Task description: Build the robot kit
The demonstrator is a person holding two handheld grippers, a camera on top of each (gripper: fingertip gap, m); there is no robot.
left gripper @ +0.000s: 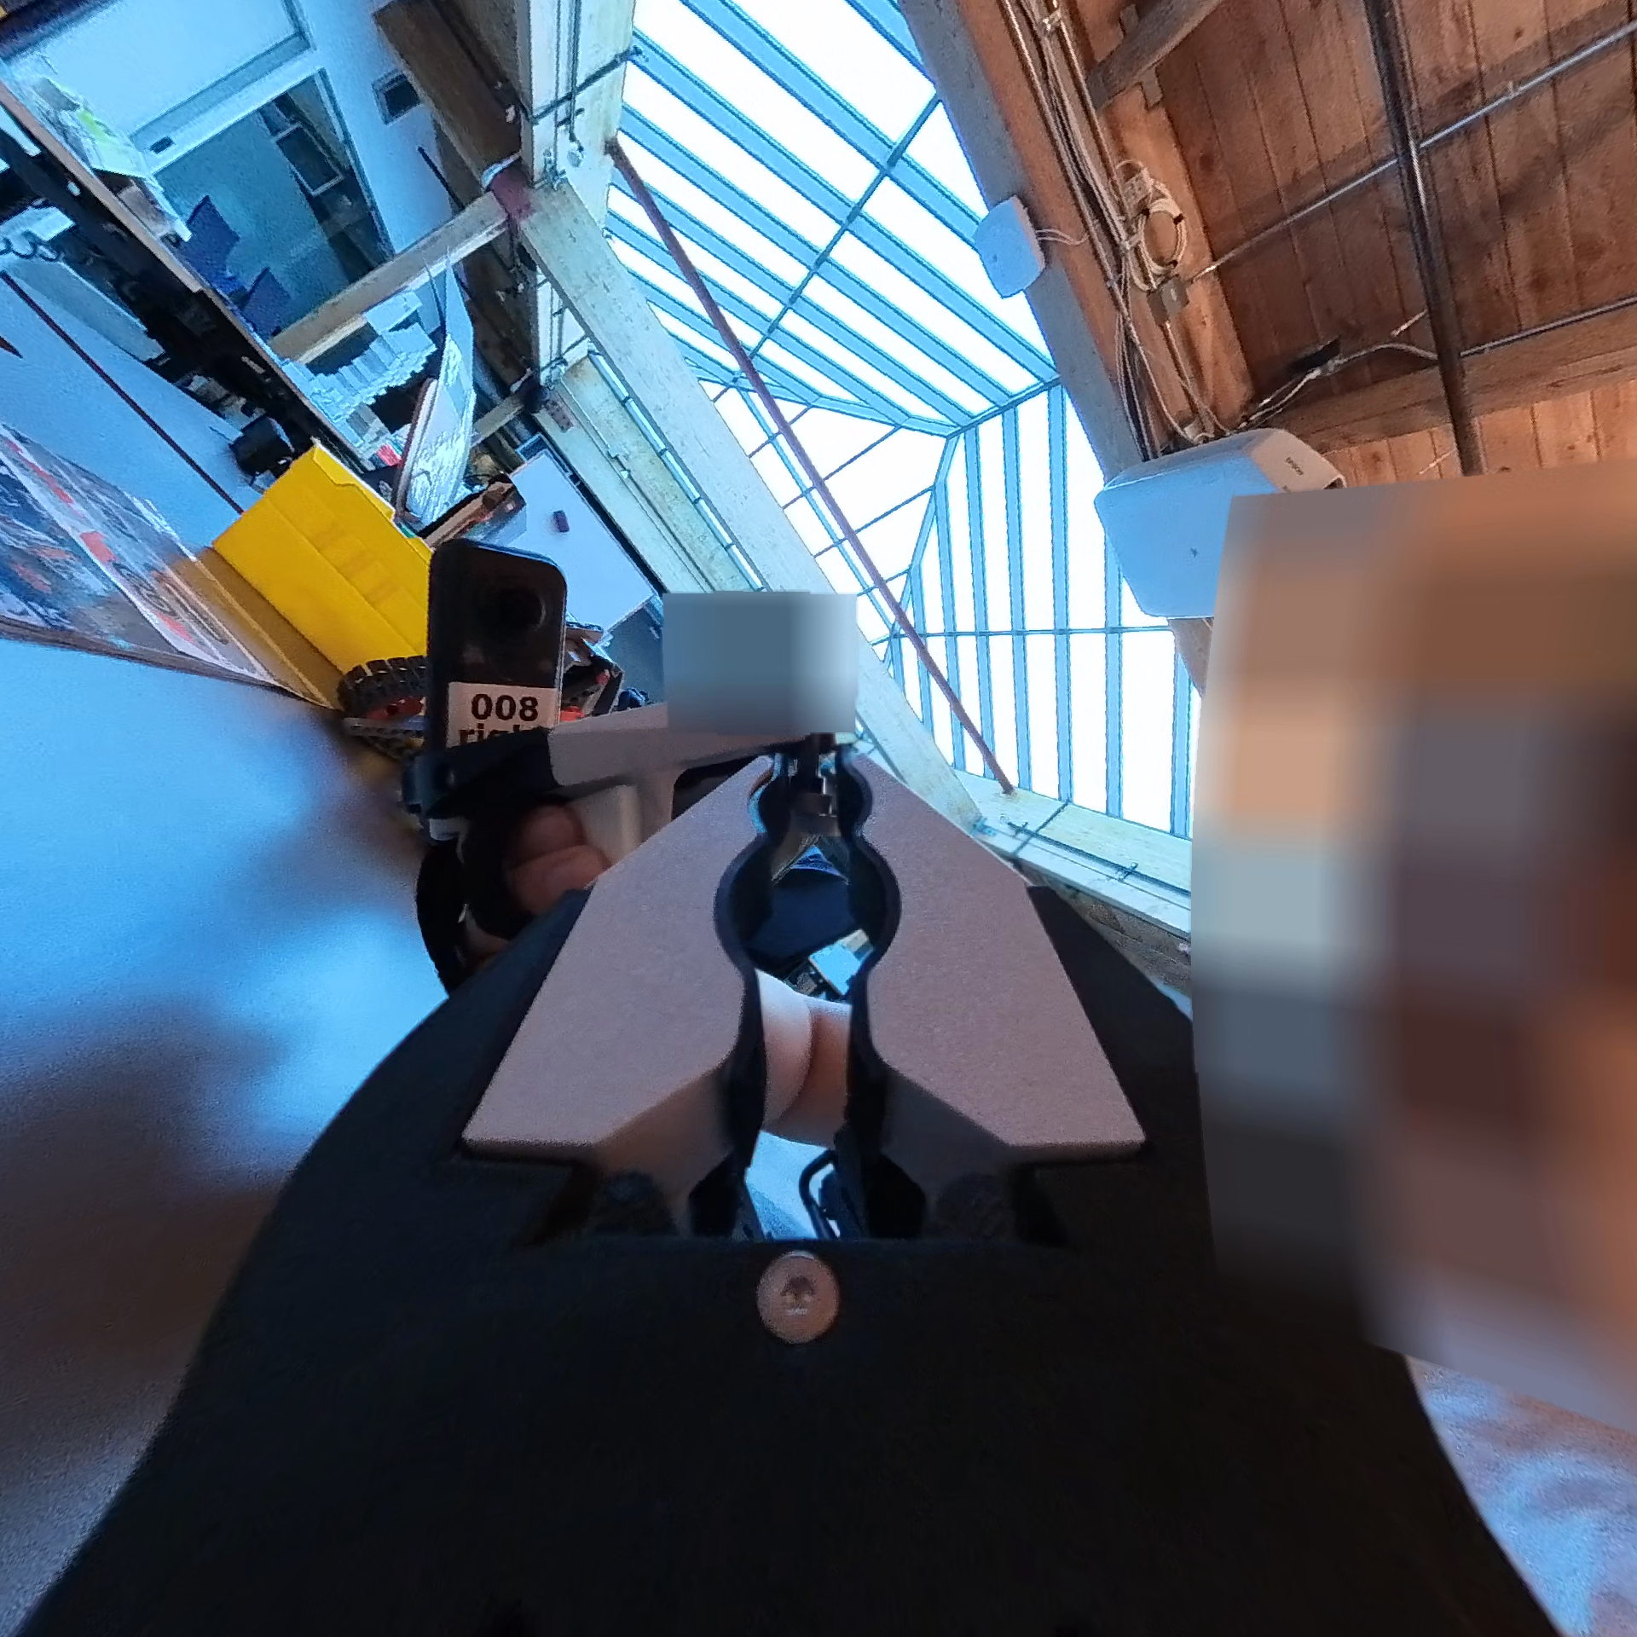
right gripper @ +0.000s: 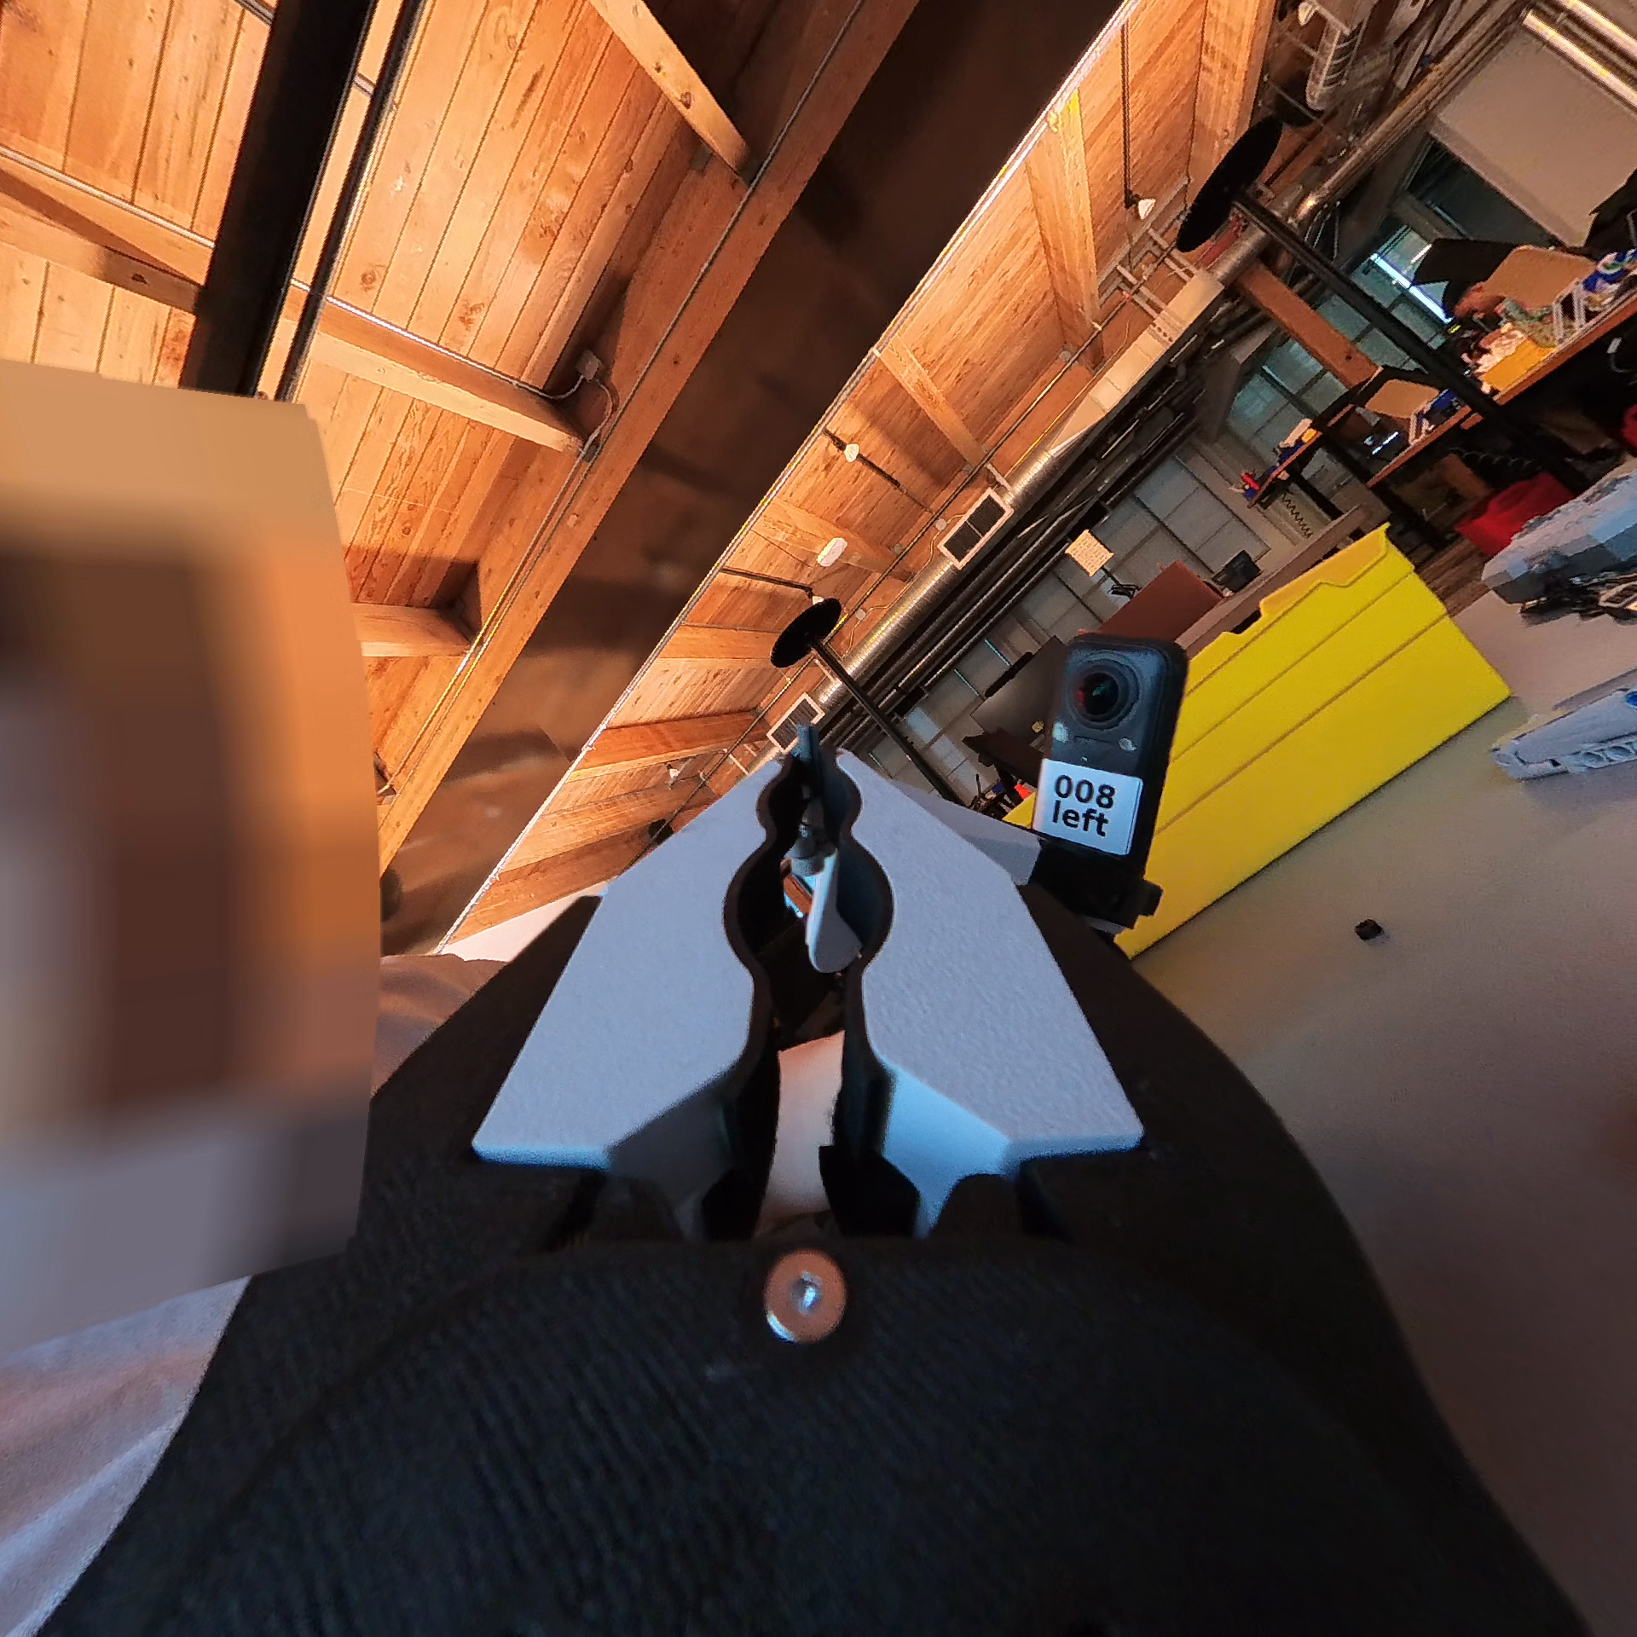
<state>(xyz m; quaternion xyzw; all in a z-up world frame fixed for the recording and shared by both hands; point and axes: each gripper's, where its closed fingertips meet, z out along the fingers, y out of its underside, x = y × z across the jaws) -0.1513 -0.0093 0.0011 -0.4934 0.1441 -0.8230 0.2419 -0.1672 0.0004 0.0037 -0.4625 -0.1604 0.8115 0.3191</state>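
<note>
Wooden ceiling (right gripper: 496, 292) overhead — both tools pinch small black-grey part (right gripper: 828, 886).

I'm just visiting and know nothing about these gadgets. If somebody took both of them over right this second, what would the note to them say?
Left gripper: raised off the table and tilted up toward the skylight. Its jaws are nearly closed on a small dark-and-grey piece at their tips.
Right gripper: meets the left one tip to tip under the wooden ceiling. Its jaws seem closed on the same piece.
Nearby: a yellow bin and grey brick-built parts are on the table, clear of both grippers.
</note>
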